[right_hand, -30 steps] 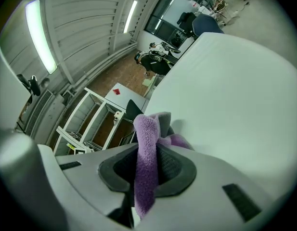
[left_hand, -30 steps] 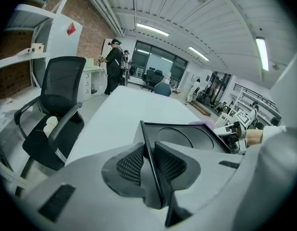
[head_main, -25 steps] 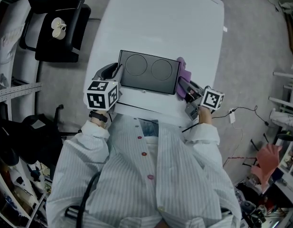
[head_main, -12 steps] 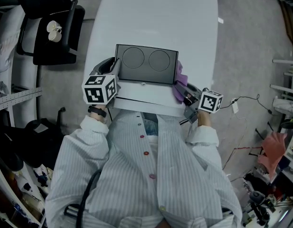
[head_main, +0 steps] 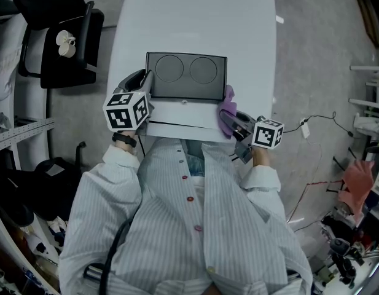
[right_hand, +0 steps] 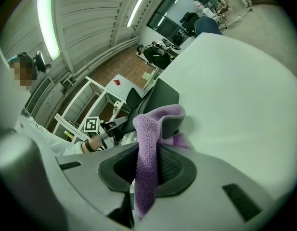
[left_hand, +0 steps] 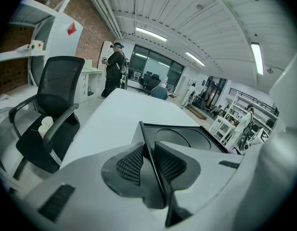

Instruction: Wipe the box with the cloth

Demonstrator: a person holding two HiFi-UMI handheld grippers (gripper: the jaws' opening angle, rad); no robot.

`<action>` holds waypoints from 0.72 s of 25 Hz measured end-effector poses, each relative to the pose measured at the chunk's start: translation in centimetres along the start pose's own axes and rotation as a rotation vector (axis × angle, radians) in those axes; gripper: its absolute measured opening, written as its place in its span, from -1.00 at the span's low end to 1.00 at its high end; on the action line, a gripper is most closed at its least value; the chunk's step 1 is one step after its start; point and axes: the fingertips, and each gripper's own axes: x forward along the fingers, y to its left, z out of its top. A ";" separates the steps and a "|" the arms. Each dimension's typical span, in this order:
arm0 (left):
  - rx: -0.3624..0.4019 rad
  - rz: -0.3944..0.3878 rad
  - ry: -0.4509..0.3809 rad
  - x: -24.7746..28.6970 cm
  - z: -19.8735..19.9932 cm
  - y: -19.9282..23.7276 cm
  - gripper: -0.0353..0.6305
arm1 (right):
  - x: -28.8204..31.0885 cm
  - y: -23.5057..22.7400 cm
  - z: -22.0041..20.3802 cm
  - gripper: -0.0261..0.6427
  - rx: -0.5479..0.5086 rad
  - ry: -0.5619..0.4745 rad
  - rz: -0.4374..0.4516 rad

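Fluffy, napped purple cloth [right_hand: 147, 129]; matt, dark, smooth-faced box [head_main: 186, 77]; smooth, matt white table [head_main: 195, 17]

1. Beyond the box [head_main: 186, 75] the table [head_main: 195, 17] lies bare across its whole width, so a gripper can pass there freely.
2. The box fills the near middle of the table and blocks a straight reach forward.
3. The left gripper [left_hand: 149, 162], clamped on the box's dark edge, takes up the narrow strip by the table's left edge.
4. The right gripper [right_hand: 147, 165], pinching the cloth [right_hand: 148, 129], crowds the strip right of the box.
5. A chair [head_main: 66, 48] stands off the table's left side, with a lane of floor between them.
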 end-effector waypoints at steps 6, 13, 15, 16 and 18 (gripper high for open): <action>0.018 -0.026 0.003 0.1 0.1 -0.2 -0.70 | -0.5 0.8 -0.3 -0.72 -0.085 0.019 -0.050; 0.048 -0.093 0.002 -0.1 0.2 -0.5 -0.69 | 0.1 7.8 -1.6 -0.72 -0.227 0.167 0.081; 0.045 -0.108 0.005 -0.2 0.2 -0.6 -0.69 | 1.9 10.2 -2.4 -0.72 -0.252 0.202 0.144; 0.046 -0.115 0.007 -0.2 0.2 -0.7 -0.69 | 3.1 11.2 -2.8 -0.72 -0.256 0.216 0.171; 0.049 -0.127 0.014 -0.2 0.1 -0.7 -0.68 | 5.9 12.6 -3.5 -0.72 -0.252 0.241 0.201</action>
